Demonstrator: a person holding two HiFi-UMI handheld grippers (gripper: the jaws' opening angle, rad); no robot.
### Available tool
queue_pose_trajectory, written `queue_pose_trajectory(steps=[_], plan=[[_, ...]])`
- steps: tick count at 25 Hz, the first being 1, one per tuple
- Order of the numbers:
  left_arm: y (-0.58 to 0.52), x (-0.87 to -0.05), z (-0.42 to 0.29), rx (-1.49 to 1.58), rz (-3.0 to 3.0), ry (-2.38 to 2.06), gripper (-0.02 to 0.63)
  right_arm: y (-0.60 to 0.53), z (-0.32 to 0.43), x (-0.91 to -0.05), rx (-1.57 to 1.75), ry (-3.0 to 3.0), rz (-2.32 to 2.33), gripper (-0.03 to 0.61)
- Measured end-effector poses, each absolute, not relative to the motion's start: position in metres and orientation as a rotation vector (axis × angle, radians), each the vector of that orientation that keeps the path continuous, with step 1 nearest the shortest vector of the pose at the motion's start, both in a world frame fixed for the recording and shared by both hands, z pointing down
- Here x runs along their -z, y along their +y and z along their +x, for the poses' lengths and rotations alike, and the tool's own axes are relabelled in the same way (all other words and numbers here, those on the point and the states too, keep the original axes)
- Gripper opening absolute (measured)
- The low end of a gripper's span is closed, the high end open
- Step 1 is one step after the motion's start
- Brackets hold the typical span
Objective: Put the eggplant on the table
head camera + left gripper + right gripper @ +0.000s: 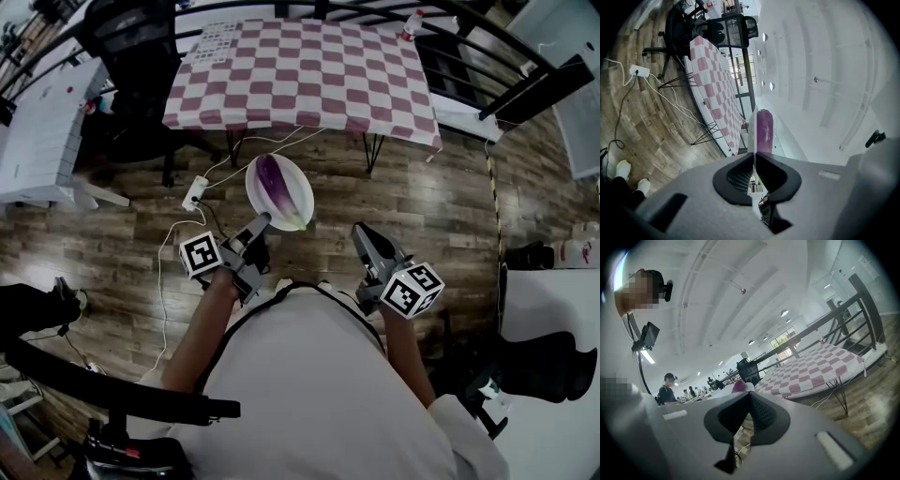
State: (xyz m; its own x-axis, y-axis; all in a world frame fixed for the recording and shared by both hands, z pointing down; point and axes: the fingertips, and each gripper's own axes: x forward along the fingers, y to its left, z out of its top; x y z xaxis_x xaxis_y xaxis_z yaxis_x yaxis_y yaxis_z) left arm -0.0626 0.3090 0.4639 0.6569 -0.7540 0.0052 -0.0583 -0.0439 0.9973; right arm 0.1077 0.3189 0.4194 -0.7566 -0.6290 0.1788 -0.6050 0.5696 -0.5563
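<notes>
Head view, eggplant [277, 187]: we see it lying in a white plate [255, 178] that hangs in the air above the wooden floor [441, 202], well short of the near edge of the desk [300, 75].
Head view, left gripper [265, 221]: its jaws reach up to the plate's near rim.
Head view, right gripper [361, 232]: it sits to the right of the plate, apart from it.
Left gripper view, jaws: they are closed tight on the plate's thin rim, which runs edge-on between them. The eggplant lies just beyond the tips, with the desk off to the left.
Right gripper view, jaws: they are pressed together with nothing between them. The checked desk lies ahead and to the right.
Done so far: we judge the eggplant to be lifted and in carry on its plate.
Left to do: as we read it, the plate must pass over the desk's near edge and the eggplant must come to rest on the desk.
</notes>
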Motion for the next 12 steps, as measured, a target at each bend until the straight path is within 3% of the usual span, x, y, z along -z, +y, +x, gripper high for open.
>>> queue_pose_trajectory(steps=[12], plan=[[0.323,-0.474,-0.107,0.674,1.515,-0.713,0.026,0.328,0.063,-0.422,0.945,2.807,-1.054,0.008]])
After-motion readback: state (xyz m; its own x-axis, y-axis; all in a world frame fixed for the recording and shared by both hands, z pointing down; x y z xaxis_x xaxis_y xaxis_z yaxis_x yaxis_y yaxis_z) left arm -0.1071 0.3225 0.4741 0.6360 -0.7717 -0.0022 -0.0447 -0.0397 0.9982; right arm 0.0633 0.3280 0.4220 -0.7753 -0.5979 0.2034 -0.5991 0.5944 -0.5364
